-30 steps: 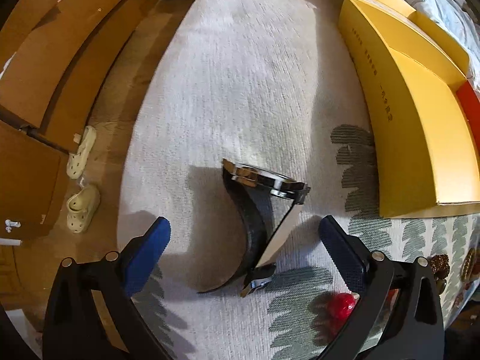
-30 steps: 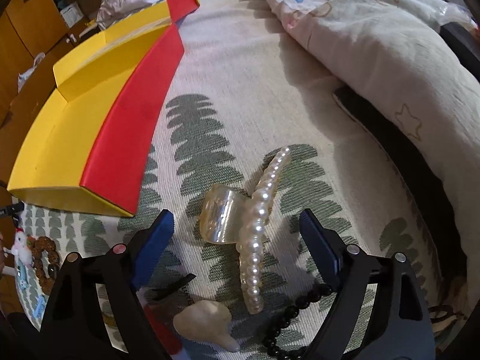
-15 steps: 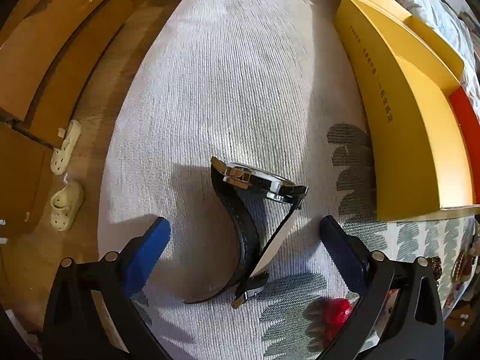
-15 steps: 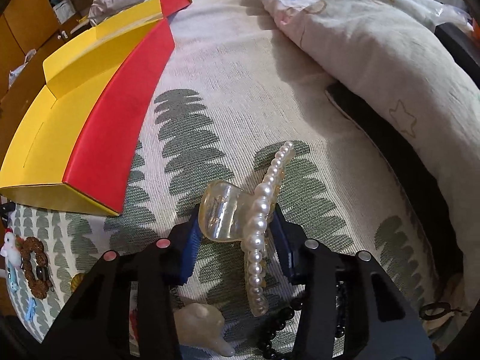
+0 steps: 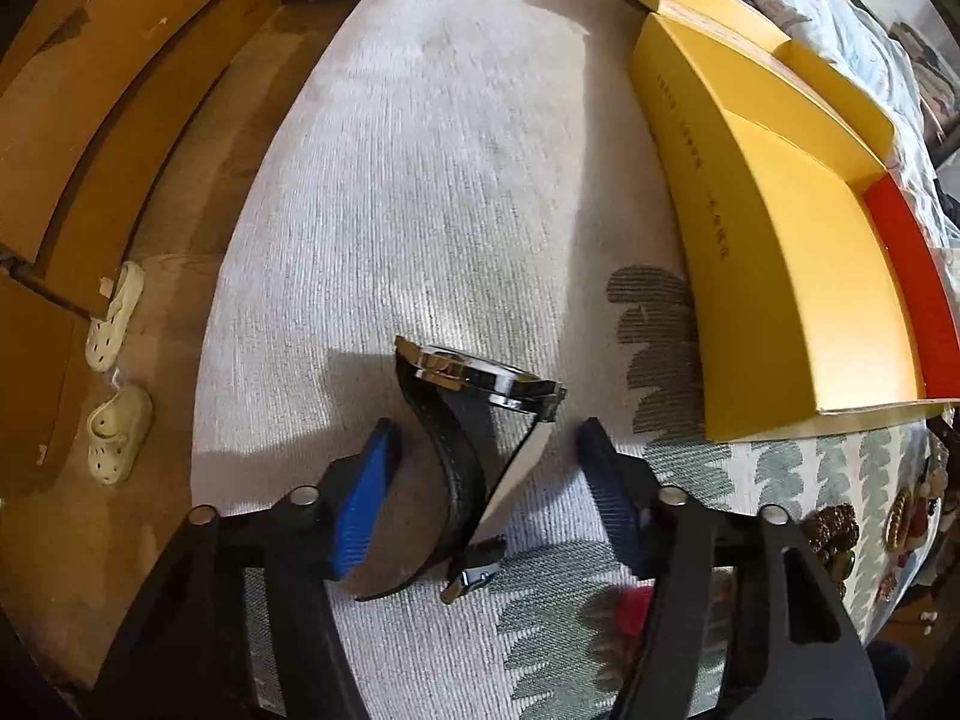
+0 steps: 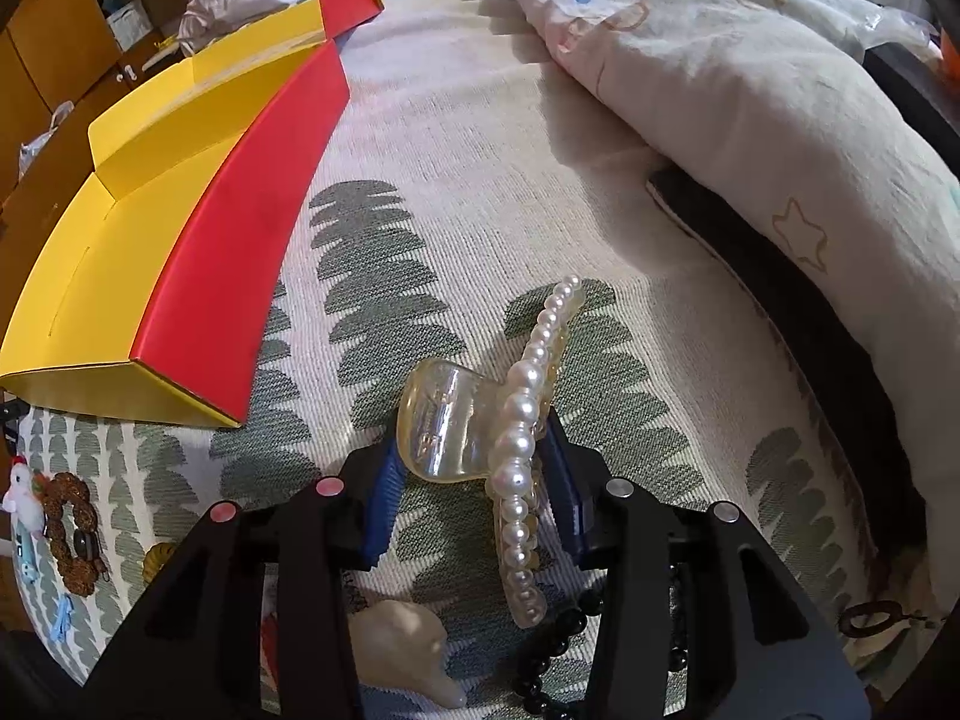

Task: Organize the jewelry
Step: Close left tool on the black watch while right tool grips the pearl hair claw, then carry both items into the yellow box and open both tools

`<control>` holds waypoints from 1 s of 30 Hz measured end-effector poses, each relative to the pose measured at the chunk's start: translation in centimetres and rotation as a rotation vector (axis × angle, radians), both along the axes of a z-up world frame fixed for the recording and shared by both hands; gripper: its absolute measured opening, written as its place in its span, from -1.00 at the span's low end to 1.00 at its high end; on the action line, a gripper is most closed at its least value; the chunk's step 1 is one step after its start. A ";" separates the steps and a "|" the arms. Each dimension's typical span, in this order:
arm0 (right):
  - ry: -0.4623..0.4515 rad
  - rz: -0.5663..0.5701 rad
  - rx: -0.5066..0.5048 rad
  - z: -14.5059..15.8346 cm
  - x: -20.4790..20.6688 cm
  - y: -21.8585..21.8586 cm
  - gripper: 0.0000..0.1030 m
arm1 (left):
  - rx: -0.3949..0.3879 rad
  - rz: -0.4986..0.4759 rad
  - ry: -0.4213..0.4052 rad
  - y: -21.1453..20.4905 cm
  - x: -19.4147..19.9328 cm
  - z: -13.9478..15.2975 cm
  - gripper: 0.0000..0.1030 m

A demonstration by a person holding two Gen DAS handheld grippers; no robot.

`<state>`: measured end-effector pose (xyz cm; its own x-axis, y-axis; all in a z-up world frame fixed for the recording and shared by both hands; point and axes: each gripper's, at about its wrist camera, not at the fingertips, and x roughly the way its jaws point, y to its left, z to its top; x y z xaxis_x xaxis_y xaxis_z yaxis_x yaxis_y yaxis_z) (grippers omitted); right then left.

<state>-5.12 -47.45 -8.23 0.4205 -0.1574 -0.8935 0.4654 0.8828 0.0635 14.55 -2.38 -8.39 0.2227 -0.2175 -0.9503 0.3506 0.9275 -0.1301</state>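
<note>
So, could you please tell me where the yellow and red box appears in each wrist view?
Left wrist view: the yellow and red box runs down the right side, its red wall at the far right edge.
Right wrist view: the box fills the upper left, red wall facing the camera.
Shared landmark: the leaf-patterned cloth under the box.

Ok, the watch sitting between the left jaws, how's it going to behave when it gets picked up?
The watch would probably hang top-heavy: its metal case sits atop the black strap. The strap looks unbuckled and curved, so its ends may flop. The polished case could slip, so gripping the strap seems safer.
</note>
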 end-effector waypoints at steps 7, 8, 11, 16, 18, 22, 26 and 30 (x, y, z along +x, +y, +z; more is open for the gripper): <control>-0.012 0.002 0.020 0.1 -0.3 -0.1 -0.20 | -0.036 -0.001 -0.016 -0.2 -0.5 1.3 -0.42; -0.015 0.000 0.025 0.2 -0.4 -0.1 -0.21 | -0.042 0.000 -0.015 -0.2 -0.7 1.4 -0.43; -0.026 -0.007 0.034 0.3 -0.5 -0.3 -0.24 | -0.051 0.004 -0.016 0.0 -0.8 1.7 -0.49; -0.058 -0.019 0.053 1.1 -1.0 -0.8 -0.25 | -0.079 0.007 -0.035 0.8 -1.0 2.2 -0.53; -0.076 -0.028 0.064 1.3 -1.3 -1.0 -0.25 | -0.087 0.008 -0.049 1.1 -0.9 2.4 -0.55; -0.113 -0.034 0.091 2.1 -1.9 -1.0 -0.25 | -0.092 0.010 -0.083 1.2 -1.3 3.3 -0.55; -0.169 -0.039 0.119 3.1 -2.7 -0.8 -0.25 | -0.101 0.016 -0.113 1.4 -1.8 4.2 -0.55; -0.219 -0.041 0.129 4.4 -3.4 -0.4 -0.25 | -0.121 0.023 -0.141 1.4 -2.2 5.3 -0.55</control>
<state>-8.52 -47.80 -3.87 0.6020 -0.0683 -0.7956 0.4630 0.8416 0.2781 12.32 -1.00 -3.05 0.3586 -0.3211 -0.8765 0.3518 0.9162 -0.1918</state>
